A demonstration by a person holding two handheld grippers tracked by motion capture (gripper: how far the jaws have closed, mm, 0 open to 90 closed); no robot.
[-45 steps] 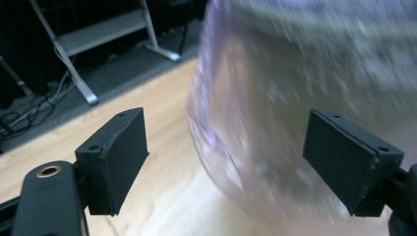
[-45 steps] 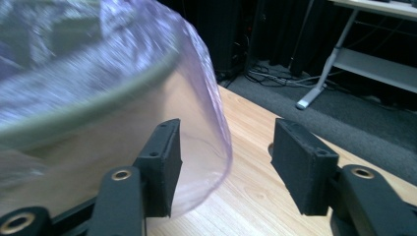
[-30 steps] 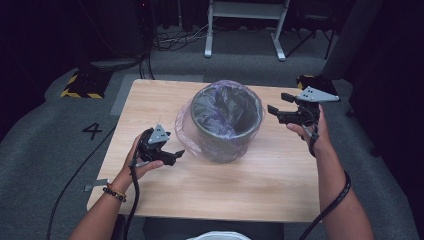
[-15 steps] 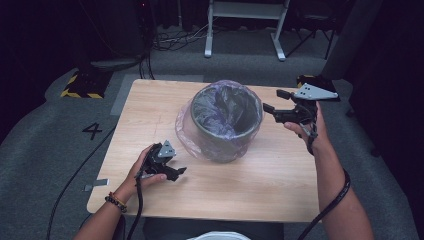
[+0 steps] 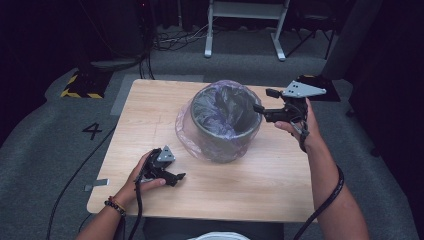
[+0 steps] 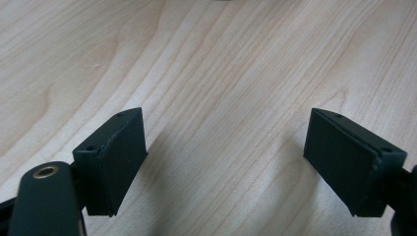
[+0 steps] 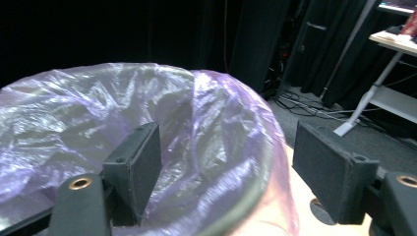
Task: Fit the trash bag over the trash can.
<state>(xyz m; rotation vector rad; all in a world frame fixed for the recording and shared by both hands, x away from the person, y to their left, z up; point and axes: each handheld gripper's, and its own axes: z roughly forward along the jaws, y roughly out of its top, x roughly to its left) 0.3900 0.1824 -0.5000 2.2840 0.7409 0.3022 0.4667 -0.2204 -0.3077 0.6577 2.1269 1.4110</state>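
Right claw (image 5: pixel 263 104) spread wide over the bin (image 5: pixel 226 131) rim, purple bag (image 7: pixel 98 118) between its jaws, not pinched. Left claw (image 5: pixel 179 178) spread too, low on the tabletop (image 5: pixel 260 185), holding nothing.

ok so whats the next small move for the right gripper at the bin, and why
Probably ease the right gripper down a little and close on the bin's rim. Its jaws are open and straddle that rim, one inside over the purple bag liner, one outside, with nothing pinched yet. The left gripper sits open, low over the bare table, away from the bin.
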